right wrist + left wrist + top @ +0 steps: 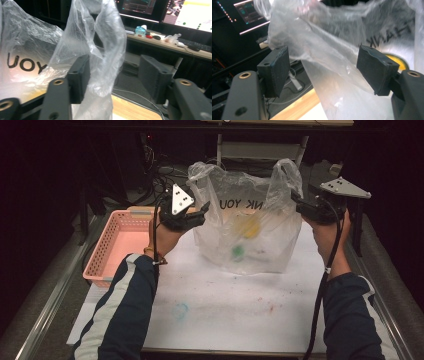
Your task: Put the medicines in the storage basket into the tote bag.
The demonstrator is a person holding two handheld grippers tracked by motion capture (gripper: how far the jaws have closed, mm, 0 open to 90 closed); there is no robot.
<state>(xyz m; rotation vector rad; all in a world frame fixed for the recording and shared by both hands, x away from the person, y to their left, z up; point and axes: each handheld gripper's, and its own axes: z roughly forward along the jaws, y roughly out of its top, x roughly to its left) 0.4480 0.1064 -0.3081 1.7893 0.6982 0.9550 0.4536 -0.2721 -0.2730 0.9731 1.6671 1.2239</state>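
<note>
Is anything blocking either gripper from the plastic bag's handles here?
Nothing visible does. The left gripper stands open with the plastic bag film already between its fingers. The right gripper is open too, with the bag's handle loop hanging between its fingers. The pink basket sits off to the side.

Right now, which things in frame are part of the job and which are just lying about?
In the job:
- plastic bag, standing on the table, yellow item and green item inside
- left hand-held gripper, open at the bag's left handle
- right hand-held gripper, open at the right handle

Lying about:
- pink basket, left of the bag
- monitors behind
</note>
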